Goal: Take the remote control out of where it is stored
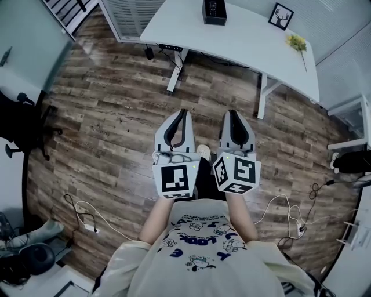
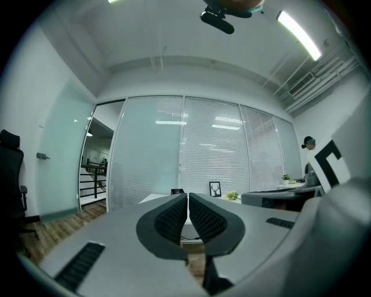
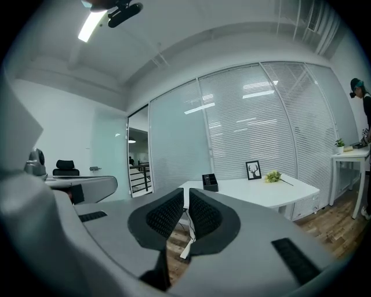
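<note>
A small black box [image 1: 214,11] stands on the white desk [image 1: 243,40] at the far side of the room; the remote control itself cannot be made out. It shows again as the black box [image 3: 210,182] on the desk [image 3: 255,191] in the right gripper view, and as a dark box [image 2: 177,191] just past the jaw tips in the left gripper view. My left gripper [image 1: 183,111] and right gripper [image 1: 232,113] are held side by side over the wood floor, well short of the desk. Both grippers, the left [image 2: 188,196] and the right [image 3: 186,191], are shut with nothing between the pads.
A framed deer picture [image 1: 281,15] and yellow flowers [image 1: 297,42] also sit on the desk. A black office chair [image 1: 23,125] stands at the left. Cables [image 1: 87,216] and a power strip [image 1: 299,229] lie on the floor. A person [image 3: 362,110] stands at another white table [image 3: 351,154].
</note>
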Tool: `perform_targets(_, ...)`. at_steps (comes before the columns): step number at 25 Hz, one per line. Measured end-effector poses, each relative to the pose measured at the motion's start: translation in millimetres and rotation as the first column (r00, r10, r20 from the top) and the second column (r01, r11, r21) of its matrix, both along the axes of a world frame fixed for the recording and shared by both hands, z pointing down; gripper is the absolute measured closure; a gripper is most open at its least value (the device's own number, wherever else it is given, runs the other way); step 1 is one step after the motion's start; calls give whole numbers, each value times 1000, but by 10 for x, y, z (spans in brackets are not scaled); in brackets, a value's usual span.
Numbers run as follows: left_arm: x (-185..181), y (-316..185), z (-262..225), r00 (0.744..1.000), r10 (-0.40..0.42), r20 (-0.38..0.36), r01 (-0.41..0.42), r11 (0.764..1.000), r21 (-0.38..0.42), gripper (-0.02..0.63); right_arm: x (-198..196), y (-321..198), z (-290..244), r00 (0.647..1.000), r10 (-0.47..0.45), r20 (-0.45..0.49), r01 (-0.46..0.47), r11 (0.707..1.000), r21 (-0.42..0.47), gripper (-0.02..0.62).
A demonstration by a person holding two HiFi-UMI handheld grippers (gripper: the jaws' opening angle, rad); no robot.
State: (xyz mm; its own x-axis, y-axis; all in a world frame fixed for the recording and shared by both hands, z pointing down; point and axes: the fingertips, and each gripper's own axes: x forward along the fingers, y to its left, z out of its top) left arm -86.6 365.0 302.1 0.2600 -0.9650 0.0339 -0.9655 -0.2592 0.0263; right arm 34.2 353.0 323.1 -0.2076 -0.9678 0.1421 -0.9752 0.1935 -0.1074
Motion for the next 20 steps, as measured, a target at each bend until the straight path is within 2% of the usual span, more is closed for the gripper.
perform_targets(9, 229, -969, -63, 999, -44, 13, 44, 999, 12, 583, 260, -1018, 26, 999, -28, 26, 28, 1000, -4, 546)
perform_targets(13, 393, -1355, -94, 998, -47, 38, 47, 999, 11, 583, 332, -1419, -46, 998, -58, 28, 57, 998, 12, 546)
perform_targets(16, 522, -1652, -147, 998, -53, 27, 52, 998, 31, 583, 417, -1723, -94, 997, -72, 30, 71, 997, 21, 546)
perform_targets(20, 656, -1963, -127, 998, -56, 41, 55, 998, 19, 583, 551, -2044, -122, 996, -84, 28, 83, 996, 25, 546)
